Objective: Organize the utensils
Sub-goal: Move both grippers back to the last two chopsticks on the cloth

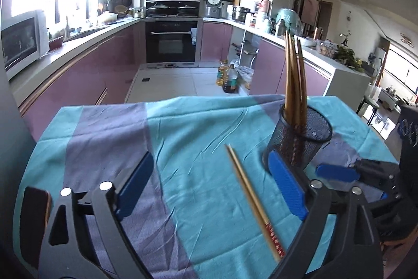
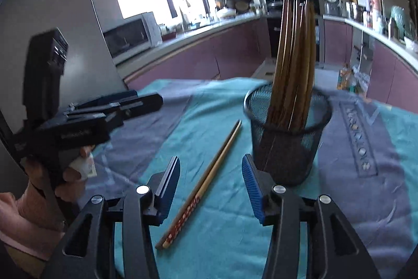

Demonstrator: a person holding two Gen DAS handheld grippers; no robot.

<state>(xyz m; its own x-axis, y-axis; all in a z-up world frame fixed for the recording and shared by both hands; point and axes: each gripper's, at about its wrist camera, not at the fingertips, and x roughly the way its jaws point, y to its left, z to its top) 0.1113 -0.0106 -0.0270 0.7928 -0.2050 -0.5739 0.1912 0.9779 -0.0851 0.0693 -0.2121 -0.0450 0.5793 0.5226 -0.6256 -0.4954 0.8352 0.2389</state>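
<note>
A pair of wooden chopsticks [image 1: 253, 200] with red patterned ends lies on the teal and purple tablecloth [image 1: 198, 127]. It also shows in the right wrist view [image 2: 206, 186]. A black mesh cup [image 1: 300, 140] holds several brown chopsticks [image 1: 295, 77] upright; the cup [image 2: 286, 132] stands just right of the loose pair. My left gripper [image 1: 211, 174] is open and empty, straddling the loose pair above the cloth. My right gripper [image 2: 211, 174] is open and empty, with the loose pair between its fingers.
The table's far edge drops to the kitchen floor, where oil bottles [image 1: 227, 76] stand. Purple cabinets and counters run along both sides. The left gripper's body and the hand holding it [image 2: 73, 127] sit at the left of the right wrist view.
</note>
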